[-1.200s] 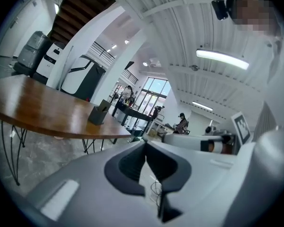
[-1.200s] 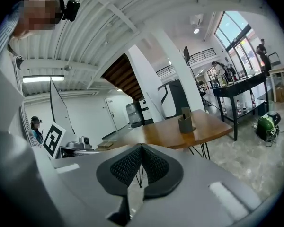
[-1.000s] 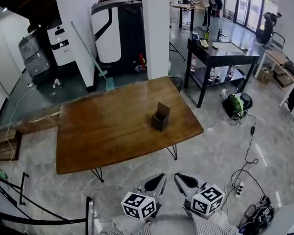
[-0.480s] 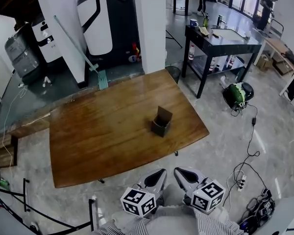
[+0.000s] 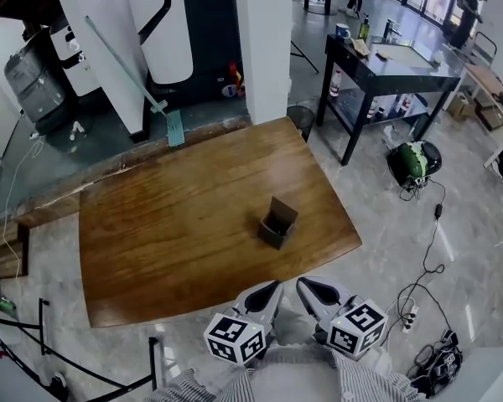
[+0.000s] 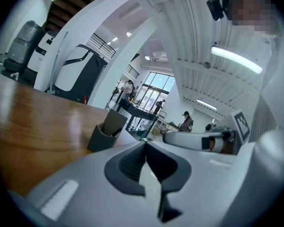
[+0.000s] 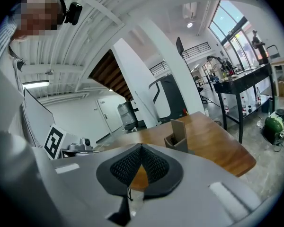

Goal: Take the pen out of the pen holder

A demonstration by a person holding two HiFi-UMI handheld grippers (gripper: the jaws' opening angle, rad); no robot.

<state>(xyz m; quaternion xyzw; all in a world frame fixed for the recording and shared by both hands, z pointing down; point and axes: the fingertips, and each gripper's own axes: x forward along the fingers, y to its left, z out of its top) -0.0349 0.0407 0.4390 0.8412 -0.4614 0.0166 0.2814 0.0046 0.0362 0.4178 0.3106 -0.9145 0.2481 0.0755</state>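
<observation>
A dark grey pen holder (image 5: 277,223) with a tall back flap stands near the front right of the brown wooden table (image 5: 168,224). In the left gripper view the pen holder (image 6: 104,135) shows a dark pen end (image 6: 116,131) inside. It also appears in the right gripper view as the pen holder (image 7: 177,138). My left gripper (image 5: 273,286) and right gripper (image 5: 302,282) are side by side just short of the table's near edge, both shut and empty. The left gripper (image 6: 145,142) and right gripper (image 7: 142,145) each point toward the holder, well apart from it.
A white pillar (image 5: 264,40) stands behind the table. A black side table with a sink (image 5: 394,61) is at the back right. Cables and a power strip (image 5: 415,304) lie on the floor to the right, and a black railing (image 5: 33,342) is at the lower left.
The table and pen holder have drawn closer and sit lower in the head view. Both grippers, still shut, have come up to the table's near edge.
</observation>
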